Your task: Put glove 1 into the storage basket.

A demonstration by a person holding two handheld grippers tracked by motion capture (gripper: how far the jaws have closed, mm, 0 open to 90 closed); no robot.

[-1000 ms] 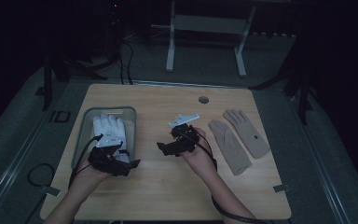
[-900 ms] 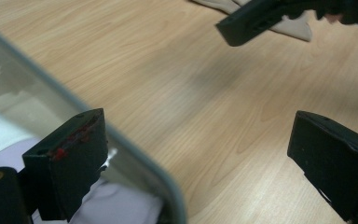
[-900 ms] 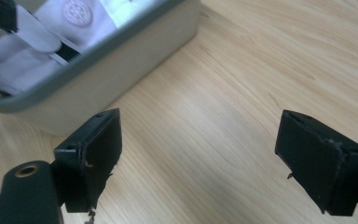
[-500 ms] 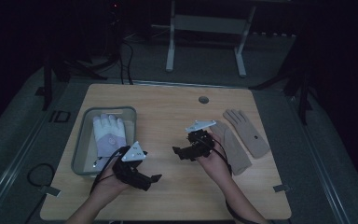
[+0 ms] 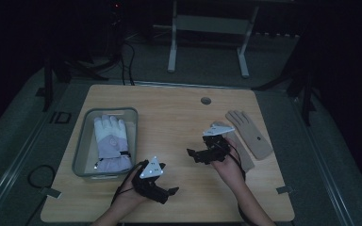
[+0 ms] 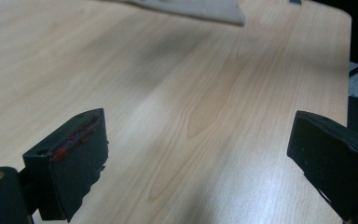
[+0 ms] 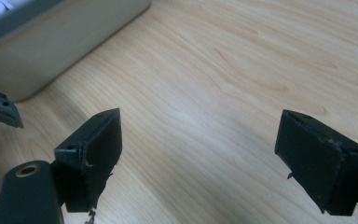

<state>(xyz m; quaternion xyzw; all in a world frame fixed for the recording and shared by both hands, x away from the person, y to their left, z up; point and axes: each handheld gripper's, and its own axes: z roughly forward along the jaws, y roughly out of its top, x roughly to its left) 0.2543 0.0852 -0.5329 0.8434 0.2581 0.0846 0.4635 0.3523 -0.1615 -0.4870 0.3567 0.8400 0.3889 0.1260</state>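
White glove [image 5: 111,142] lies inside the bin [image 5: 82,147]. Just beside the bin's near corner, left gripper [image 5: 166,194] with fingers spread, empty; right gripper [image 5: 194,154], farther off over the counter [image 5: 169,113], likewise agape.

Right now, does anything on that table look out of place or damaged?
Slightly. One white glove lies in the grey bin, while a tan glove lies loose on the table. The right hand-held gripper has frayed pads.
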